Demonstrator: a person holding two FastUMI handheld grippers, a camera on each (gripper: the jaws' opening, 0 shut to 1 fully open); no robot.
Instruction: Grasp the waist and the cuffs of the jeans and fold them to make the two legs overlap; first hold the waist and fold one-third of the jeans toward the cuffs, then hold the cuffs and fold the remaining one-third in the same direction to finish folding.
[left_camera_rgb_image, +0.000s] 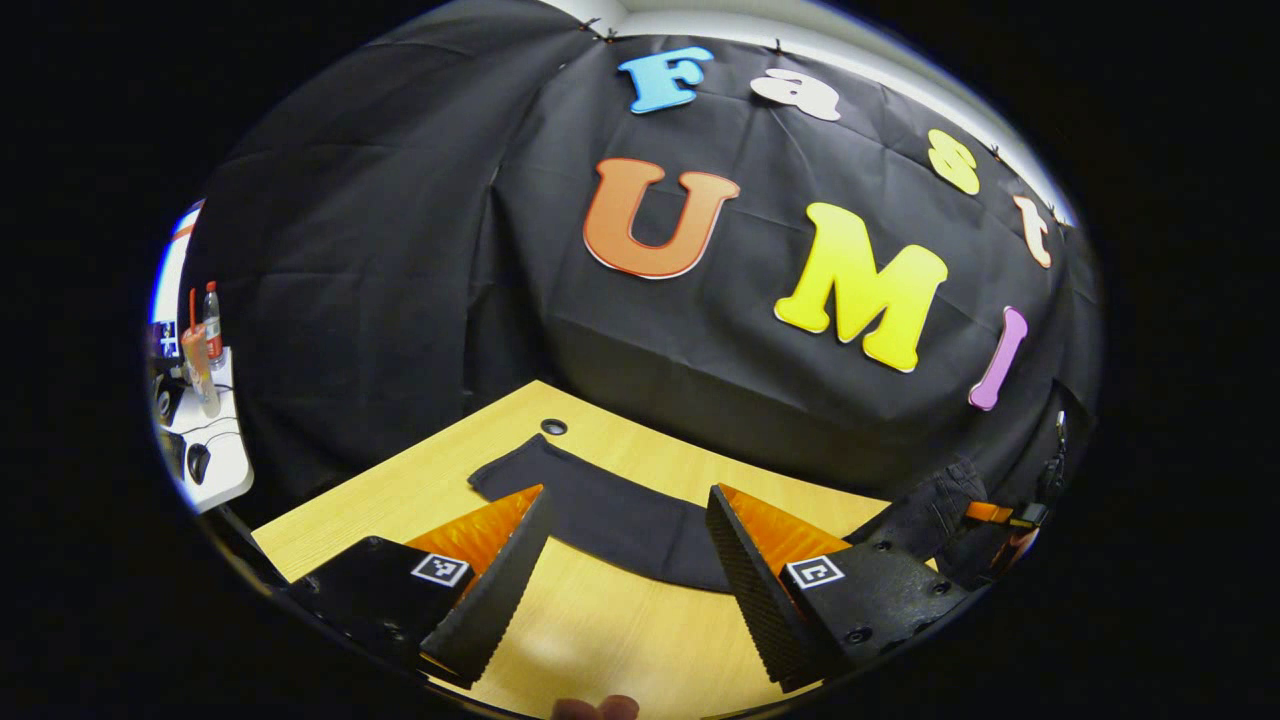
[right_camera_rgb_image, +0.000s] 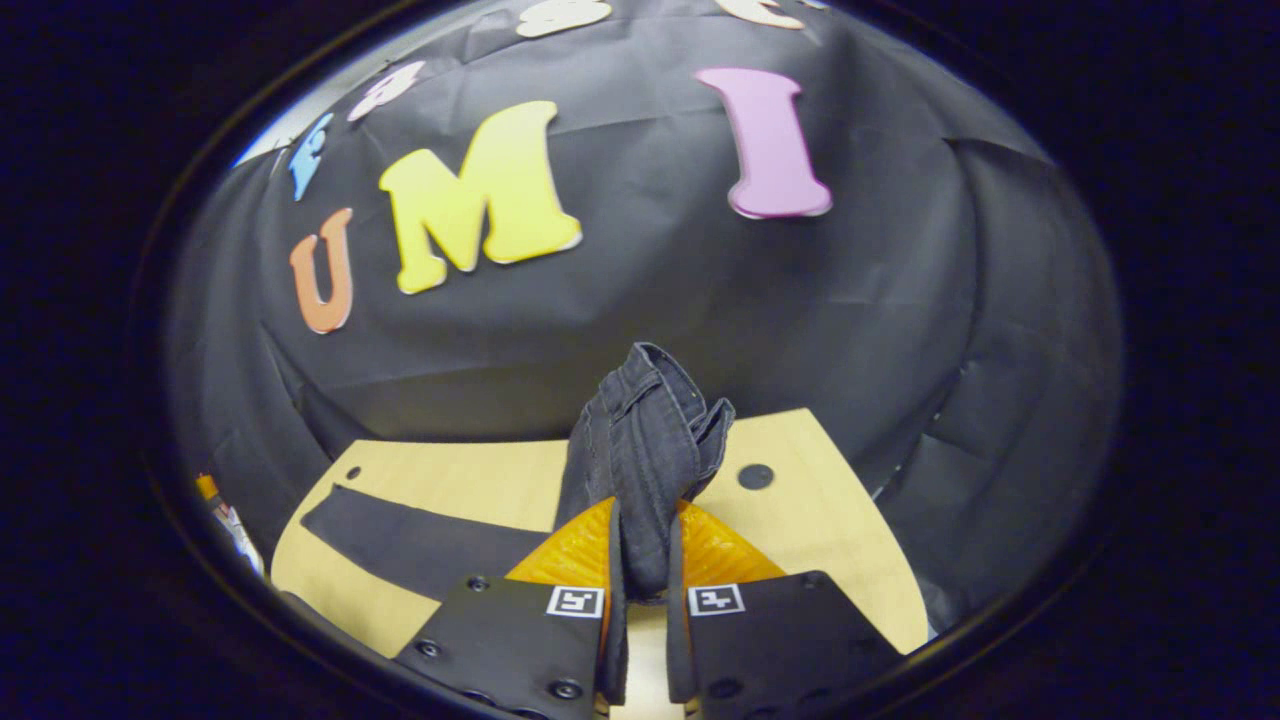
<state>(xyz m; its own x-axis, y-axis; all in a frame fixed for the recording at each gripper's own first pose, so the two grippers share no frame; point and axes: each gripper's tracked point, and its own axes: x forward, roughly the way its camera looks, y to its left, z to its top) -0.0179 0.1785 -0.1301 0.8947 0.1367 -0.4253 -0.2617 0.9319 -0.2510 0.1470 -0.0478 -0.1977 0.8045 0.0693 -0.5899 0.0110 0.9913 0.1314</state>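
Observation:
Dark jeans (left_camera_rgb_image: 620, 515) lie across the light wooden table (left_camera_rgb_image: 600, 640), one flat leg running left toward a cuff (left_camera_rgb_image: 500, 478). My left gripper (left_camera_rgb_image: 628, 495) hovers open just in front of that leg, with nothing between its fingers. At the right edge of the left gripper view the cloth rises in a bunch (left_camera_rgb_image: 935, 505) beside the other gripper (left_camera_rgb_image: 1000, 515). In the right gripper view my right gripper (right_camera_rgb_image: 645, 510) is shut on a thick bunched end of the jeans (right_camera_rgb_image: 645, 430), which stands up between its fingers. The flat leg (right_camera_rgb_image: 400, 540) trails off to the left.
The black cloth wall closes the table's far side. Round holes are set in the tabletop (left_camera_rgb_image: 553, 427) (right_camera_rgb_image: 755, 476). A white side table (left_camera_rgb_image: 210, 450) with bottles (left_camera_rgb_image: 212, 325) stands off to the left. A person's fingertip (left_camera_rgb_image: 595, 708) shows at the bottom edge.

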